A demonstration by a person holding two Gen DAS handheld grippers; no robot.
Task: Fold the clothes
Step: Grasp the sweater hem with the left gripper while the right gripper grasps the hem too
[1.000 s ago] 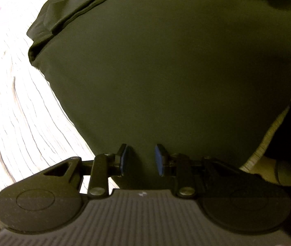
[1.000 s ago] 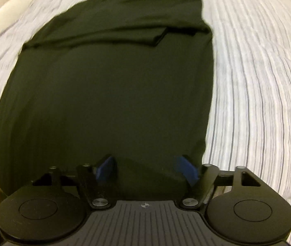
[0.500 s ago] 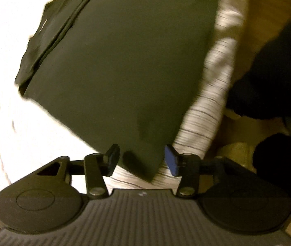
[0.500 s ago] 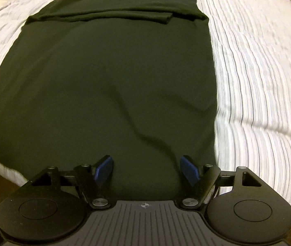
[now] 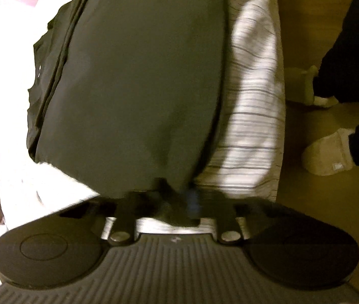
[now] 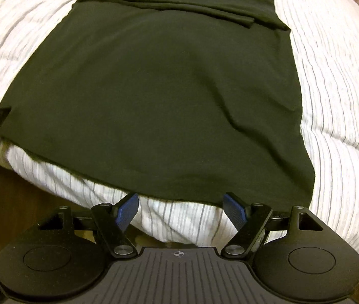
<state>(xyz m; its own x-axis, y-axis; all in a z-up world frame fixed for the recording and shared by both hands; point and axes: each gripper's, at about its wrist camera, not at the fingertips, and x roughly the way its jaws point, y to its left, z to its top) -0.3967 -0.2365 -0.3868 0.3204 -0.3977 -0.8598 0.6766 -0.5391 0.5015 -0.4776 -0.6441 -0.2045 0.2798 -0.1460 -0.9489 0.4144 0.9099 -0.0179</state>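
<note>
- Striped white bedding [image 6: 331,81] covers the bed, and a wood floor [image 5: 303,50] runs past its near edge, where the person's slippered foot [image 5: 326,154] stands so both hands can reach over the hem.
- Left tool [image 5: 179,202]: jaws pinched together on the near left corner of the black T-shirt [image 6: 154,88]; the cloth bunches up between them, so I judge this corner is gripped ready for lifting.
- Right tool [image 6: 179,209]: jaws spread wide, empty, poised at the bed's near edge just short of the hem [image 6: 179,197], probably lining up for the other bottom corner.
- T-shirt: spread flat lengthwise up the bed, hem draped at the near edge.
- Far end: sleeves [image 6: 204,10] already folded in across the chest, narrowing it for a bottom-to-top fold.
</note>
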